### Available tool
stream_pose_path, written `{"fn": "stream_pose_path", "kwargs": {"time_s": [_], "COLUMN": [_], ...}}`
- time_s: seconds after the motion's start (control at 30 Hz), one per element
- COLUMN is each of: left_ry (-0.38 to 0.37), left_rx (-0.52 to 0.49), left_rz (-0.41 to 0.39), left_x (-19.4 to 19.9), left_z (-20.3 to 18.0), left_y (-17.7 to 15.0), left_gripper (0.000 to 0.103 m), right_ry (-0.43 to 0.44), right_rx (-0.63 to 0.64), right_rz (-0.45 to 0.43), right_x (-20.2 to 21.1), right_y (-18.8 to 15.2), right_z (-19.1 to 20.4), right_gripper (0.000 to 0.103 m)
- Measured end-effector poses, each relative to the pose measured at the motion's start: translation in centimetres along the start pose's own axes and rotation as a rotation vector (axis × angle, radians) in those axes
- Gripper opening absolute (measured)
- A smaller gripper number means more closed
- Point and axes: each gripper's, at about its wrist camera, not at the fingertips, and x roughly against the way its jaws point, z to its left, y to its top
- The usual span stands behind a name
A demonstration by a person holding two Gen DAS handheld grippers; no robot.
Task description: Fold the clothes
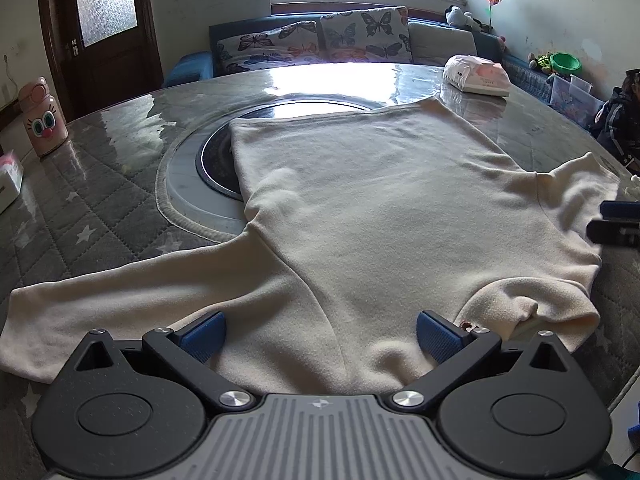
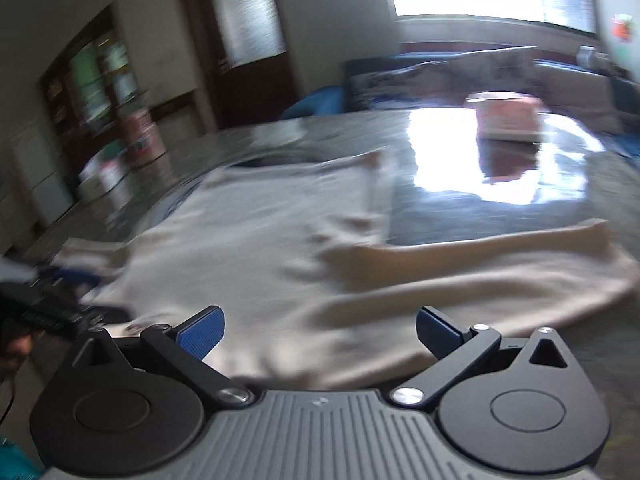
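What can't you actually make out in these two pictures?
- Cream long-sleeved top: its nearest part is hidden under the left gripper in the left wrist view.
- Right gripper: cut off by the left wrist view's right edge.
- Right wrist view: motion blur smears the pink-and-white packet and the shelves.
- Round inset in the table: partly covered by the top.

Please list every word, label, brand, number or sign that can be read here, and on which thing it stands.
None can be read.
Tissue pack: dark print, too small to read.
Pink bottle: only a cartoon face, no words.
Cream sweater: no lettering visible.
Right wrist view: too blurred.
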Motion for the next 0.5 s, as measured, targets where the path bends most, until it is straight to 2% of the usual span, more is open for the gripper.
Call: {"fn": "stream_pose_path", "kwargs": {"time_s": [0.13, 0.33, 0.47, 0.5], "left_ry": [0.007, 0.018, 0.026, 0.029], "left_rx": [-0.002, -0.01, -0.017, -0.019], "left_rz": [0.002, 0.001, -0.001, -0.003], "left_x": [0.1, 0.1, 0.2, 0.3], "left_z": [-0.1, -0.4, -0.5, -0.5], "left_y": [0.1, 0.4, 0.6, 0.6], "left_gripper": [0.103, 0.103, 0.103, 0.103], "right_ry": [-0.179, -0.37, -0.45, -0.454], "right_rx": [-0.088, -0.221, -0.257, -0.26], "right_rz": [-0.025, -0.041, -0.038, -0.036], "right_x": [0.4, 0.3, -0.5, -0.7], "right_y": [0.3, 1.0, 1.5, 1.6], "right_z": [-4.6, -10.8, -13.2, -13.4], "right_gripper": [0.103, 0.102, 0.091, 0.085]}}
